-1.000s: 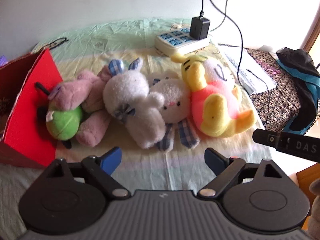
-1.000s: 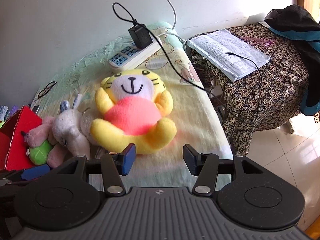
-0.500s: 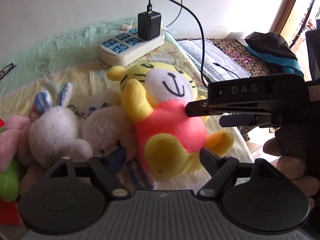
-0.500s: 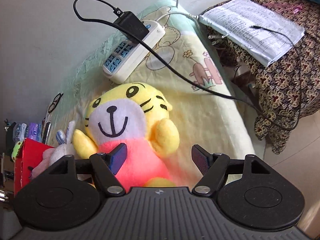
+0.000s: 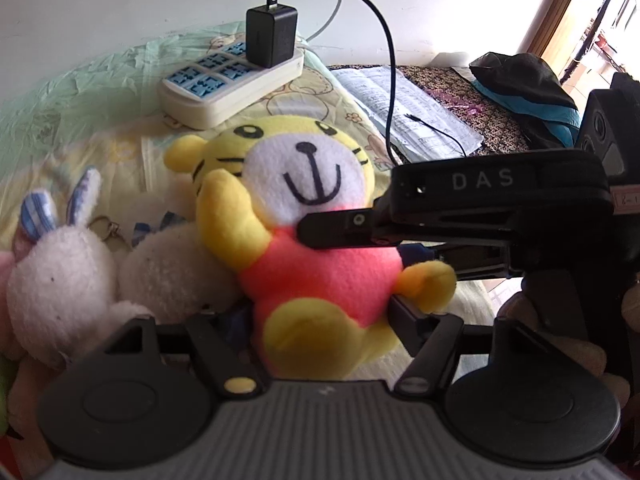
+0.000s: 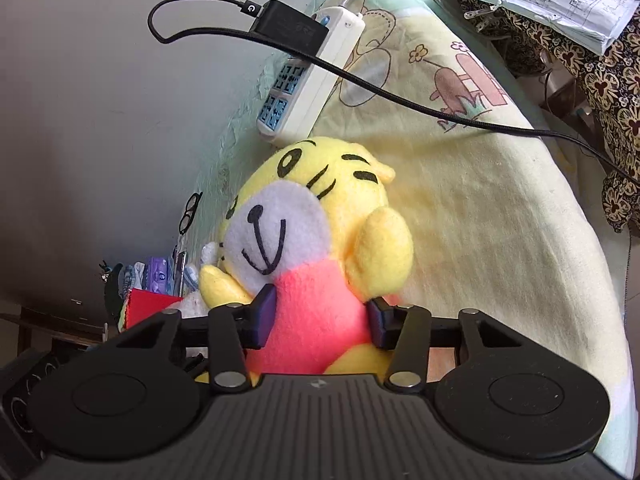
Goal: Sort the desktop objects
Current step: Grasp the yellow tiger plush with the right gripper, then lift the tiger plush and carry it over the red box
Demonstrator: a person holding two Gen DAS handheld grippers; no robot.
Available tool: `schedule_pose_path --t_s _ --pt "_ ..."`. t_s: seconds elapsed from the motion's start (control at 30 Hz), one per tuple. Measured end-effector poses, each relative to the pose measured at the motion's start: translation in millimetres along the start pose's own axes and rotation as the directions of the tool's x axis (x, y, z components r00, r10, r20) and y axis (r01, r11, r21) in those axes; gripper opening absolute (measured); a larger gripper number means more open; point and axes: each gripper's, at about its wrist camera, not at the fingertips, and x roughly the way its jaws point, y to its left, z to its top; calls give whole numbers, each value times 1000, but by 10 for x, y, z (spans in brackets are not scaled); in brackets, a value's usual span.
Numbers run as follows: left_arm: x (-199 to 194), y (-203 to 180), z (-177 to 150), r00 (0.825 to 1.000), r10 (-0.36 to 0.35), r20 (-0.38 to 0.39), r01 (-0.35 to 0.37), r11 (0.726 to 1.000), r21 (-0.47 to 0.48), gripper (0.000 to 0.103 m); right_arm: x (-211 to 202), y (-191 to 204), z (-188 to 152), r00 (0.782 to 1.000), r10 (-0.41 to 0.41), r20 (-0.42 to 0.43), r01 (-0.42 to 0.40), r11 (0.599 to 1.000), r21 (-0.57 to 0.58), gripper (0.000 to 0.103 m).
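A yellow tiger plush (image 5: 304,176) in a pink shirt lies on its back on the yellow cartoon-print cloth (image 6: 480,200). My left gripper (image 5: 320,312) is shut on its lower body, one finger on each side of the legs. From the right, my right gripper (image 5: 352,244) comes in across the pink chest. In the right wrist view the tiger plush (image 6: 280,216) fills the middle. There the right gripper (image 6: 322,316) has its jaws closing, and both blue pads (image 6: 264,312) press into the pink torso.
Two white rabbit plushes (image 5: 60,272) (image 5: 168,268) lie left of the tiger. Behind it sit a white power strip (image 5: 224,84), a black charger (image 5: 272,36) and its cable (image 6: 400,96). Papers (image 5: 408,108) and dark clothing (image 5: 524,92) lie right. A red box (image 6: 148,308) stands far left.
My left gripper moved right from the row of plushes to the tiger and closed on its legs. My right gripper came down onto the tiger, widened, then closed on the pink torso.
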Motion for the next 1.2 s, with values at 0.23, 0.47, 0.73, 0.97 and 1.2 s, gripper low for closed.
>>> schedule_pose_path --t_s 0.23,0.47,0.73,0.97,1.2 --pt "-316 -246 -145 996 -82 30 80 995 53 68 -512 146 -364 998 -1 63 2 1000 -24 46" --pt "-1003 -388 -257 974 -52 222 16 986 164 67 -849 636 -543 978 95 187 -67 986 -151 46" --pt "-1772 327 -381 933 45 357 -93 989 118 68 -293 1538 -843 958 211 193 -130 922 -364 47" --pt "-2388 1329 -767 893 208 400 -239 970 30 70 550 2510 -1245 956 282 81 -222 875 -429 48" --pt "-2475 2469 -1082 913 264 310 -249 965 -88 70 1456 3118 -1685 983 180 24 -151 885 -439 48"
